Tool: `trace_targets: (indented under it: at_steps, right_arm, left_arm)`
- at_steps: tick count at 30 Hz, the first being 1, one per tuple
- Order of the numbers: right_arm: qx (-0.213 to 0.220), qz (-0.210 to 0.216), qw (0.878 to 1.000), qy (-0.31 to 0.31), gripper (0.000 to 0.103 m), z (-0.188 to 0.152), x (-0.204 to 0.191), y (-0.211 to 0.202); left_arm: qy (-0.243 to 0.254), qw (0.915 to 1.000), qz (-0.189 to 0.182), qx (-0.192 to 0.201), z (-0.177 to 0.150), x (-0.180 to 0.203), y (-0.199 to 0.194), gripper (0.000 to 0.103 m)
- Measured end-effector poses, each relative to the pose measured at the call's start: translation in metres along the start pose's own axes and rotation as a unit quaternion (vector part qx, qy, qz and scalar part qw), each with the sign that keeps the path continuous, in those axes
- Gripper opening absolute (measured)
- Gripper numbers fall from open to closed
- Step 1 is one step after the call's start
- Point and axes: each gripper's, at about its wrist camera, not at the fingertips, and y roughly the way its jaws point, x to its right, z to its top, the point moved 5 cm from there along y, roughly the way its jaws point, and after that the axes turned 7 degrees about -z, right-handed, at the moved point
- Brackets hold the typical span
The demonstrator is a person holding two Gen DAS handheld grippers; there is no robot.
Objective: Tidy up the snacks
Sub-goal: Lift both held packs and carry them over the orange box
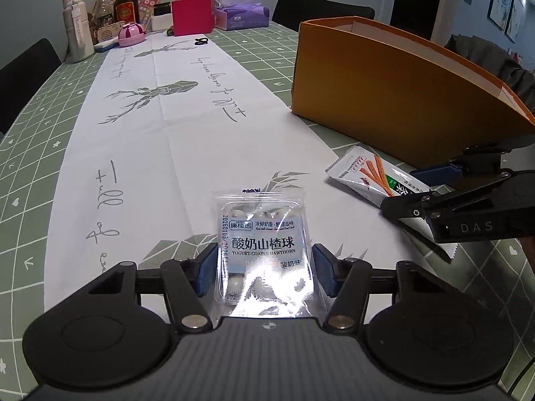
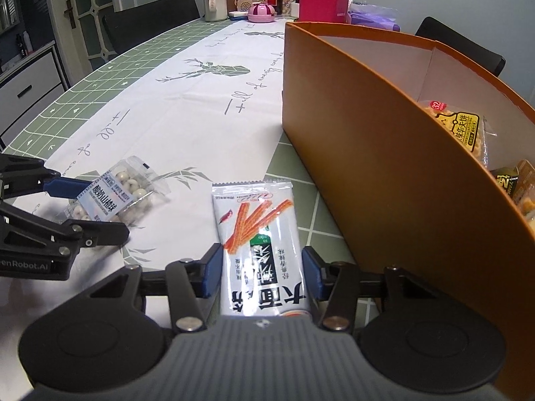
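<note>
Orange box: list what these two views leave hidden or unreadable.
- Orange box interior: left wrist view, near wall hides it.
- Snacks in box: right wrist view, wall and frame edge cut them off.
- Spicy stick packet lower end: the gripper body covers it.

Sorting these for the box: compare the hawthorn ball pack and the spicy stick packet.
The hawthorn ball pack is clear and squarish, showing white balls; the spicy stick packet is opaque white, longer and narrower. The first sits within the left gripper, the second within the right gripper. Both lie flat on the table.
</note>
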Motion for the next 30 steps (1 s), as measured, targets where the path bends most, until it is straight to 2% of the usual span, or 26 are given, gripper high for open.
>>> trace_targets:
  at_steps: [7, 18, 30]
  right_arm:
    - [0.004, -0.001, 1.000, 0.000, 0.048, 0.001, -0.001, -0.013]
    - [0.038, -0.007, 0.999, -0.002, 0.048, 0.009, 0.000, -0.049]
    - [0.083, -0.016, 0.996, 0.010, 0.048, 0.015, 0.010, -0.095]
  left_arm:
    - [0.000, 0.9999, -0.006, 0.009, 0.003, 0.004, -0.010, 0.068]
    - [0.021, 0.9993, -0.001, 0.032, 0.013, 0.016, -0.036, 0.068]
    - [0.072, 0.9949, -0.006, 0.070, 0.050, 0.044, -0.057, 0.068]
